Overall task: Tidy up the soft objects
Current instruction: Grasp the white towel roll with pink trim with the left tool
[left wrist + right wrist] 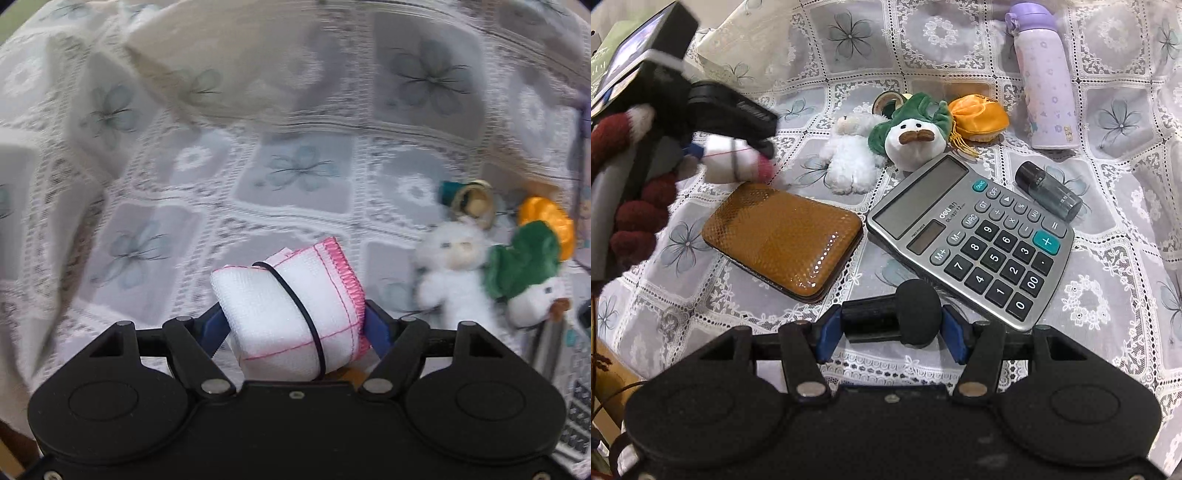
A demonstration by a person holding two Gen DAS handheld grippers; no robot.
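1 lace tablecloth [1108,229], floral squares

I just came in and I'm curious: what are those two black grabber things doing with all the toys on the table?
A person is tidying soft things with a grabber in each hand. The left gripper has its jaws shut on a rolled white cloth with a pink edge, held above the lace tablecloth. The right gripper grips a black foam-tipped stick. The white plush, green-hatted plush and orange pouch lie together, not yet picked up.
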